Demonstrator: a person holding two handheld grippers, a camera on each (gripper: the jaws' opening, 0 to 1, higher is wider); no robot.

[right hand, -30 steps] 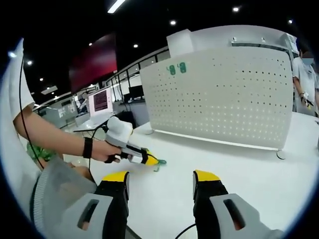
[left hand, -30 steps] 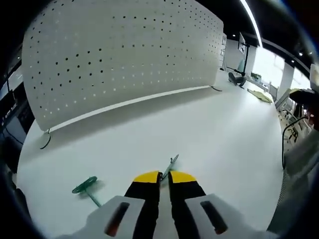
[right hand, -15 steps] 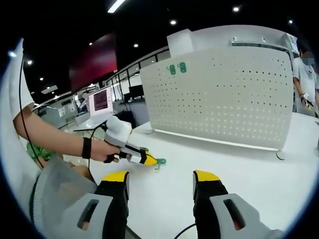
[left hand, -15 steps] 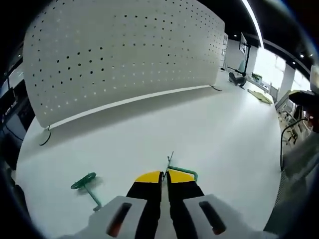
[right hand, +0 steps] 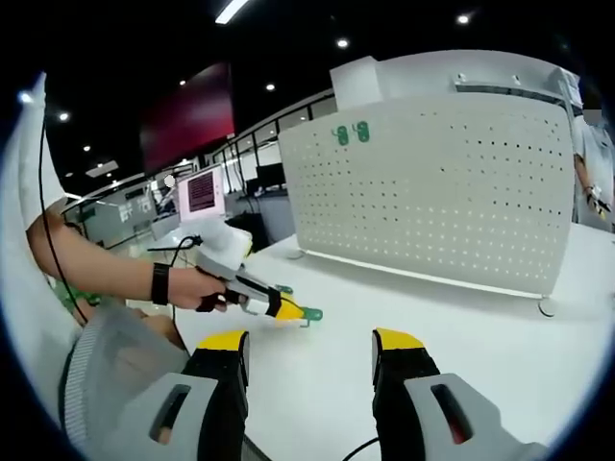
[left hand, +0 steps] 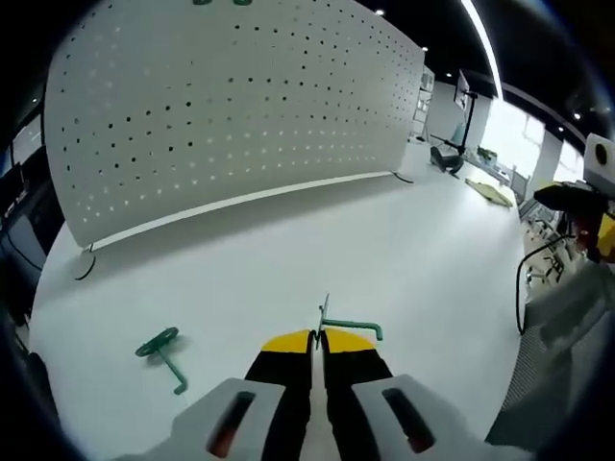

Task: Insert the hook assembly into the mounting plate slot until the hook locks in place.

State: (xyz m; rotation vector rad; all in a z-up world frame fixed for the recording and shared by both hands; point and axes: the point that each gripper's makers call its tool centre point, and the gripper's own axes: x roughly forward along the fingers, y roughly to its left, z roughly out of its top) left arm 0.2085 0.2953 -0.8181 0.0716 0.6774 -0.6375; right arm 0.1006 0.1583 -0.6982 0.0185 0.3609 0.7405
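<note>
L gripper point(left hand: 317, 338) fingers pinched together; R gripper point(right hand: 309, 348) fingers spread apart.

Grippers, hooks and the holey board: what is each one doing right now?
left gripper: shut on a green hook, lifted above the table.
right gripper: open, empty.
second green hook: lying flat on the table.
pegboard: upright; two green hooks already mounted near its top.

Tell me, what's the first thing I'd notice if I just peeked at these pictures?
Probably the big white pegboard full of little holes, standing upright at the back of the white table. Next, the left gripper, shut on a small green hook just above the table, with a second green hook lying off to its left.
</note>
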